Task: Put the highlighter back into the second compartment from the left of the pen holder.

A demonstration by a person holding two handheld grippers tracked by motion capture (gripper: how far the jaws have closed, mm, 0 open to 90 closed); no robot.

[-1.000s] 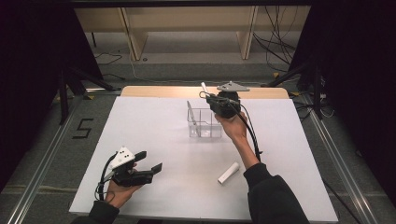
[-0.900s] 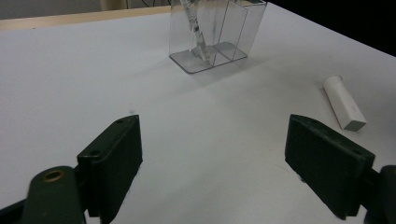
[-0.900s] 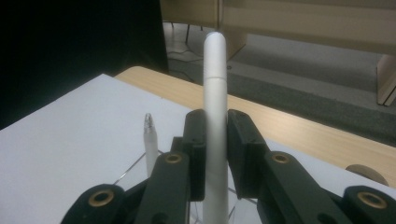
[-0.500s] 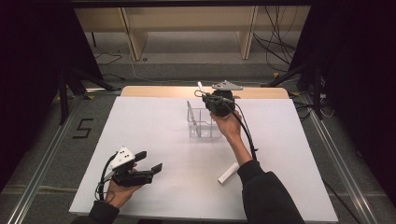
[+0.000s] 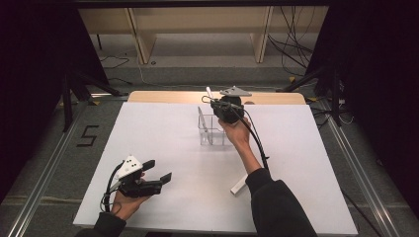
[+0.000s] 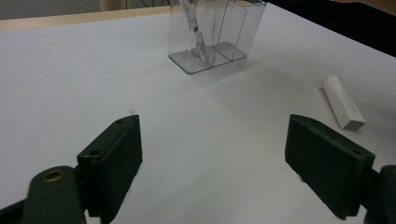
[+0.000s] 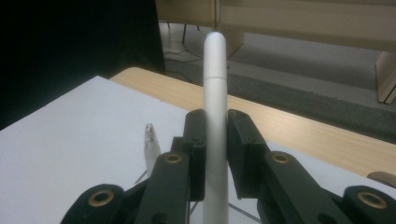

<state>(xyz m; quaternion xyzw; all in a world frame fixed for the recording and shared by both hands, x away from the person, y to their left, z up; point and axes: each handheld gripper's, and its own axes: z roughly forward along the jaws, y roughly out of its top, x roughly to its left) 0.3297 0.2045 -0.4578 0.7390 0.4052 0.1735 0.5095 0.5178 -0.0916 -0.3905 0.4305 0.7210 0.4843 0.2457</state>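
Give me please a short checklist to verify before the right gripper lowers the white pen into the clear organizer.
1. Grip on the white pen: right gripper pads clamp it on both sides; ok.
2. Pen upright: it stands vertical between the jaws; ok.
3. Position over the clear organizer: gripper is above its far side; exact compartment cannot tell.
4. Compartment free: a clear-capped pen already stands in one section; the others look empty; ok.
5. Left gripper out of the way: open, resting near the table's front edge; ok.
6. White tube on the table: apart from the organizer; ok.
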